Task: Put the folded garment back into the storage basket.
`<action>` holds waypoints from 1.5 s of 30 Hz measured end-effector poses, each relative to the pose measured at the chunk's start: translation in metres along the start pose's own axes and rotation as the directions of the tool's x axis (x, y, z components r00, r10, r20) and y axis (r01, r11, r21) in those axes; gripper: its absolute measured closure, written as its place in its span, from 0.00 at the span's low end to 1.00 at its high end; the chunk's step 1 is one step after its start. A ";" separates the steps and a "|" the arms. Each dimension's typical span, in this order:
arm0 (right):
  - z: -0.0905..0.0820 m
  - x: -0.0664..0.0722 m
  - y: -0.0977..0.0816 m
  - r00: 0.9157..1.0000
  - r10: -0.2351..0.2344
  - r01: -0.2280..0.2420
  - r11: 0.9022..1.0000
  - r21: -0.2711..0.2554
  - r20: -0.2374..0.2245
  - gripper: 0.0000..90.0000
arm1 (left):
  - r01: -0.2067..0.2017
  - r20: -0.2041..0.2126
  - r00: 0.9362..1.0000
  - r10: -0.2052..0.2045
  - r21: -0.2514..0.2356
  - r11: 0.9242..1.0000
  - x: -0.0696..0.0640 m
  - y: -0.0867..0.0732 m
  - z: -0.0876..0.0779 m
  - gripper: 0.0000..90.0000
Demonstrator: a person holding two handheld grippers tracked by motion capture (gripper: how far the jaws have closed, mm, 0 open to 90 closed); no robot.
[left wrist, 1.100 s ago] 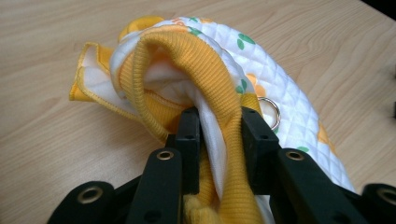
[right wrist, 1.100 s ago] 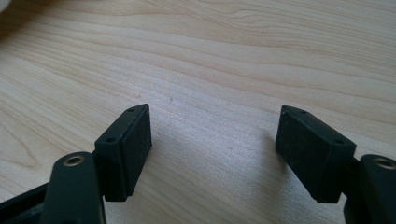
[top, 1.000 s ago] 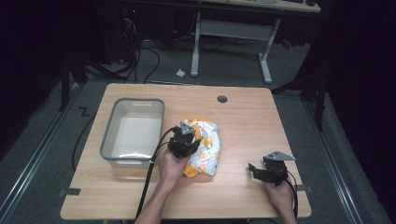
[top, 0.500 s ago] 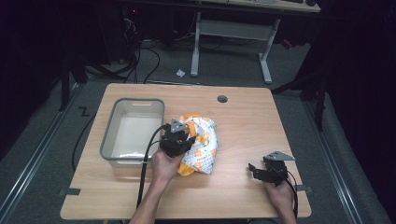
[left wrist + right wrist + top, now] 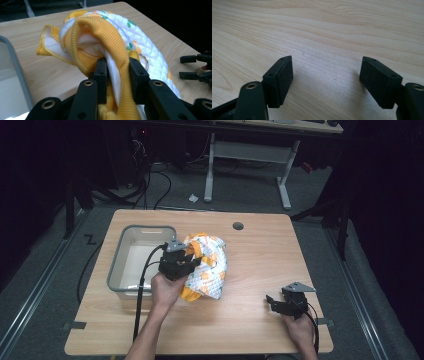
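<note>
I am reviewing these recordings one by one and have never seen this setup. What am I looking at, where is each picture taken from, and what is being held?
No robot here: a person at a wooden table holds a hand-operated gripper in each hand. The high view looks down from above the person's side. The other two pictures come from cameras riding on the grippers, looking along their black jaws.

The left gripper is shut on a yellow and white quilted garment, pinching a yellow ribbed edge in its own view, right beside a clear plastic bin on the table's left. The right gripper rests near the table's front right, jaws open, with bare wood between them in its own view.
</note>
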State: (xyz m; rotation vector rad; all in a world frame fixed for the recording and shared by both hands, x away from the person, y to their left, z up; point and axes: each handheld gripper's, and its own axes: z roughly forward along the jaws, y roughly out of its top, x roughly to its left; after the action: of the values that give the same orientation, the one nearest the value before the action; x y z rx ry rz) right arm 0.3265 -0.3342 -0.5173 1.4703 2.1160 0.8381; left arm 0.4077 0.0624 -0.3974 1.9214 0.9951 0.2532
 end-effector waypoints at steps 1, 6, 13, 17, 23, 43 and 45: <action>0.000 0.000 0.000 1.000 0.000 0.000 1.000 0.000 0.000 0.30 | -0.001 -0.002 1.000 0.001 -0.002 1.000 0.002 0.001 -0.003 0.80; 0.000 0.000 0.000 1.000 -0.001 0.001 1.000 0.000 0.000 0.30 | 0.012 -0.014 1.000 -0.012 -0.021 1.000 0.011 0.008 -0.016 0.80; 0.000 0.000 0.000 1.000 -0.001 0.001 1.000 0.000 0.000 0.30 | 0.015 -0.036 0.999 -0.016 -0.048 0.999 0.022 0.015 -0.031 0.80; 0.000 0.000 0.000 1.000 -0.001 0.001 1.000 -0.001 0.001 0.30 | 0.023 -0.040 0.999 -0.025 -0.051 0.998 0.029 0.016 -0.037 0.80; 0.000 0.000 0.000 1.000 0.001 -0.001 1.000 -0.001 0.001 0.30 | 0.033 -0.049 0.998 -0.036 -0.058 0.998 0.035 0.017 -0.042 0.80; 0.000 0.000 0.000 1.000 0.001 -0.001 1.000 -0.001 0.001 0.30 | 0.112 -0.053 0.992 -0.117 -0.092 0.989 0.067 0.015 -0.069 0.80; 0.000 0.000 0.000 1.000 0.001 -0.001 1.000 -0.001 0.001 0.30 | 0.116 -0.047 0.992 -0.120 -0.093 0.989 0.069 0.015 -0.071 0.80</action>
State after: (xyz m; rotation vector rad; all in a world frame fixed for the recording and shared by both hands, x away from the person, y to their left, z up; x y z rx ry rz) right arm 0.3266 -0.3343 -0.5174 1.4714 2.1139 0.8383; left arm 0.4223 0.1543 -0.3612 1.7755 1.1094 0.2765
